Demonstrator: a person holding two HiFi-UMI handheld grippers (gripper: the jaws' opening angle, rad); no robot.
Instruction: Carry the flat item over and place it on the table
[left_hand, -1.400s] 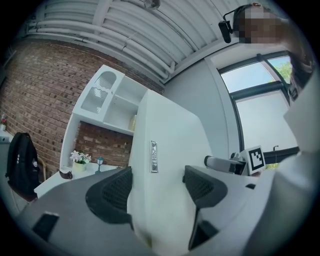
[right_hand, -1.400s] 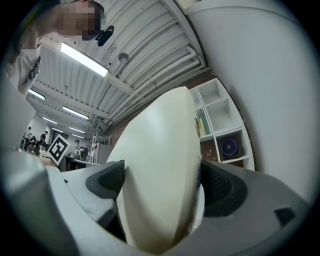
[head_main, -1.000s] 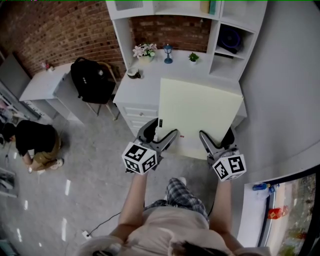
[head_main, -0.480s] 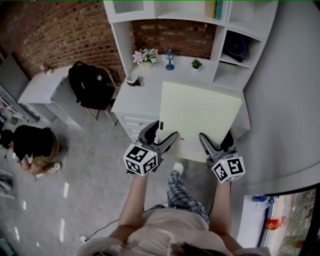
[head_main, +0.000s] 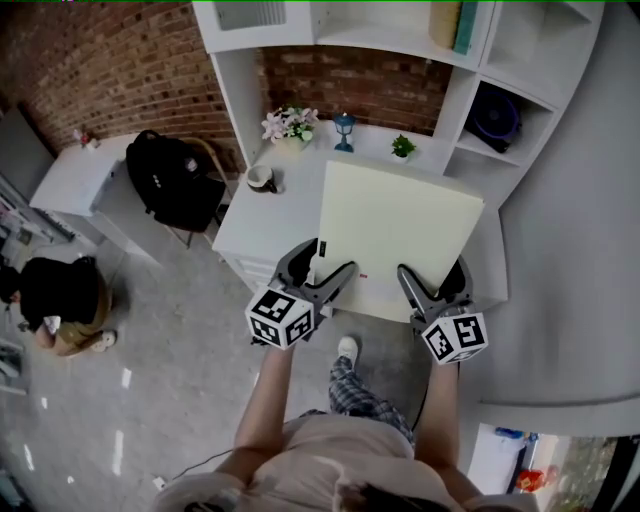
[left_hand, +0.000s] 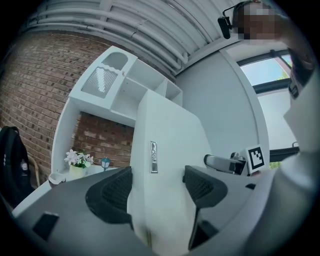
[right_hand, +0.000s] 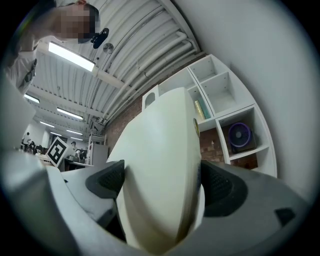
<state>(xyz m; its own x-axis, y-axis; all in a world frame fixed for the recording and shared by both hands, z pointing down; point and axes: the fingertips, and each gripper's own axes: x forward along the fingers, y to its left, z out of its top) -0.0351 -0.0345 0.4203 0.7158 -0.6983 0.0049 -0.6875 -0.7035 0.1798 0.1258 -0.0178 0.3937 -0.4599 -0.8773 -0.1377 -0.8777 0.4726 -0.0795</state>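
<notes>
A large pale yellow flat board (head_main: 395, 235) hangs in the air over the white desk (head_main: 262, 215), carried by its near edge. My left gripper (head_main: 322, 268) is shut on the board's near left corner, my right gripper (head_main: 432, 275) on its near right corner. In the left gripper view the board (left_hand: 162, 150) rises between both dark pads, a small label on its face. The right gripper view shows the board (right_hand: 160, 165) pinched edge-on between the pads, filling the gap.
On the desk stand a flower pot (head_main: 288, 125), a small blue lamp (head_main: 345, 131), a tiny green plant (head_main: 403, 147) and a cup (head_main: 260, 178). White shelving (head_main: 480, 60) rises behind. A black backpack (head_main: 170, 178) rests on a chair; a person (head_main: 60, 300) crouches at the left.
The desk and shelving have drawn closer and shifted under the board as the person steps forward. Both grippers keep the same hold on the board.
</notes>
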